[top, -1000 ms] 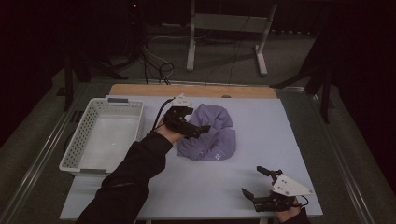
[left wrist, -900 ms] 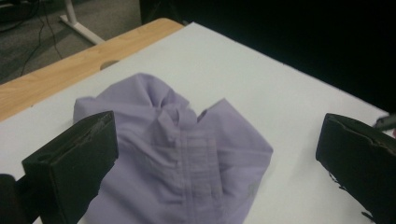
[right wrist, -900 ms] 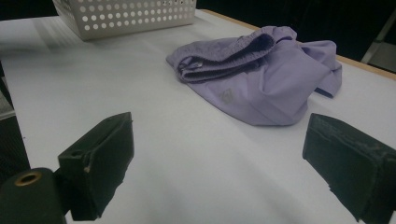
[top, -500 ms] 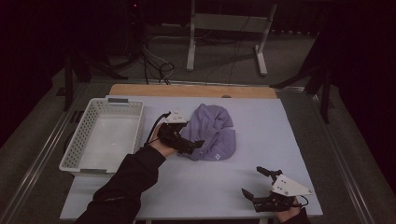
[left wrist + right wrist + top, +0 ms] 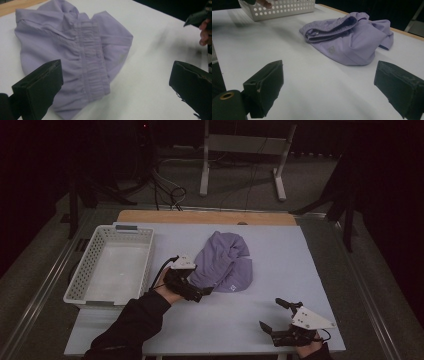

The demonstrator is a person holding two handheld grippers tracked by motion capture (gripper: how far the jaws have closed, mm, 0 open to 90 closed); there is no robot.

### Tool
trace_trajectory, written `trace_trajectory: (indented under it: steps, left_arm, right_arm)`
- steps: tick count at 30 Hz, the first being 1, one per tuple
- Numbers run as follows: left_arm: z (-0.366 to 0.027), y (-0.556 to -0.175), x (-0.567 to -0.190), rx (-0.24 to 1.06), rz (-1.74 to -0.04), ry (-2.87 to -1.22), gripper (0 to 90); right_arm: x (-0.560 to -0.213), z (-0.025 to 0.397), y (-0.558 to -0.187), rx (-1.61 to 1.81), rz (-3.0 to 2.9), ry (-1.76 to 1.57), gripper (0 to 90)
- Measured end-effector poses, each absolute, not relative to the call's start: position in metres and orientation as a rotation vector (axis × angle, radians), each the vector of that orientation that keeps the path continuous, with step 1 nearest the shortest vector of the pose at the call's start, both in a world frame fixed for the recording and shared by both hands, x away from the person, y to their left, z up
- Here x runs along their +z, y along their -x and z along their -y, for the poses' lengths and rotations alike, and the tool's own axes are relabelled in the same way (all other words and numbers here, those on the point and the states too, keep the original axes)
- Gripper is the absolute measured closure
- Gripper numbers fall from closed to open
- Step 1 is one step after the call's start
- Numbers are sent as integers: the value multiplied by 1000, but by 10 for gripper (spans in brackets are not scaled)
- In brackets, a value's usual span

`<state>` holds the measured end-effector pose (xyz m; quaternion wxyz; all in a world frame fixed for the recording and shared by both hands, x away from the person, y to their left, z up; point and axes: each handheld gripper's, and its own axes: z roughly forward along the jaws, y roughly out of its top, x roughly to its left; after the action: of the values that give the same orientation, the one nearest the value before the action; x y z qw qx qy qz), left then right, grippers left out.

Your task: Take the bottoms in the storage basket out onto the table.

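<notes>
Two grippers: left gripper (image 5: 202, 292) at the garment's near-left edge; right gripper (image 5: 274, 314) at the table's near-right corner.
Hidden or cut off: right hand (image 5: 309, 351) cropped by the bottom edge of the high view; small mark on the cloth too small to read; far part of the garment out of frame in the left gripper view.
Garment: crumpled lilac fabric garment with gathered elastic band (image 5: 224, 263), lying loose on the pale grey table top (image 5: 300, 265), right of the white perforated plastic basket (image 5: 89, 265).
Position against left tool: cloth just ahead of the jaws, one jaw over its edge in the left gripper view (image 5: 80, 57); contact not discernible.
Position against right tool: well apart, cloth farther up the table (image 5: 352, 37).
Left tool state: jaws spread wide, nothing between them.
Right tool state: jaws spread wide, bare table between.
Change since earlier: left gripper drawn back off the garment toward the near edge; garment flatter; right gripper unmoved.
</notes>
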<state>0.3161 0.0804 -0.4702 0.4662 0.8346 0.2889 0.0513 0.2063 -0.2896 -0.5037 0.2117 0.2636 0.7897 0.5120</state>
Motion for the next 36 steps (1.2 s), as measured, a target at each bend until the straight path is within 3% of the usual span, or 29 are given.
trace_trajectory:
  steps: [36]
  left_arm:
    - [-129,-245,-517,129,-712,-2059,0]
  right_arm:
    - [-505,290,-207,1405,-2209,-742,90]
